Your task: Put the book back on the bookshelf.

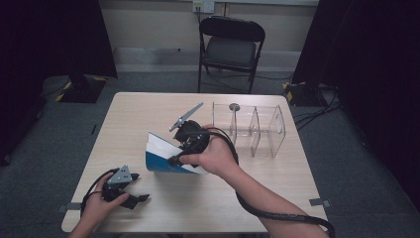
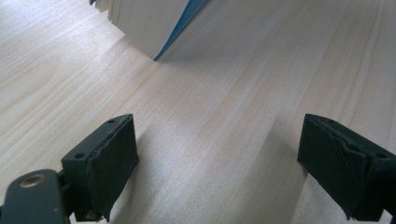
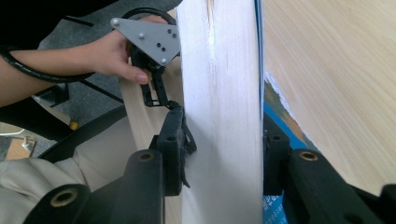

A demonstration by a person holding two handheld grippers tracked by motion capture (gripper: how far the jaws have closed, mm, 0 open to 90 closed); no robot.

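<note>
A thick book [image 1: 161, 156] with a blue cover and white page edges stands tilted near the middle of the table. My right gripper [image 1: 179, 153] is shut on it, one jaw on each side of the page block [image 3: 222, 116]. A corner of the book [image 2: 149, 25] appears at the top of the left gripper view. My left gripper [image 1: 136, 199] rests low at the table's front left, open, with bare wood between its pads [image 2: 105, 161]. In the right gripper view the left gripper [image 3: 154, 46] shows beyond the book, held by a hand.
A clear acrylic divider rack [image 1: 250, 126] stands on the table to the right of the book. The wooden table [image 1: 148, 106] has bare room at back left. A black folding chair [image 1: 230, 44] stands behind the table. Cables trail from both grippers.
</note>
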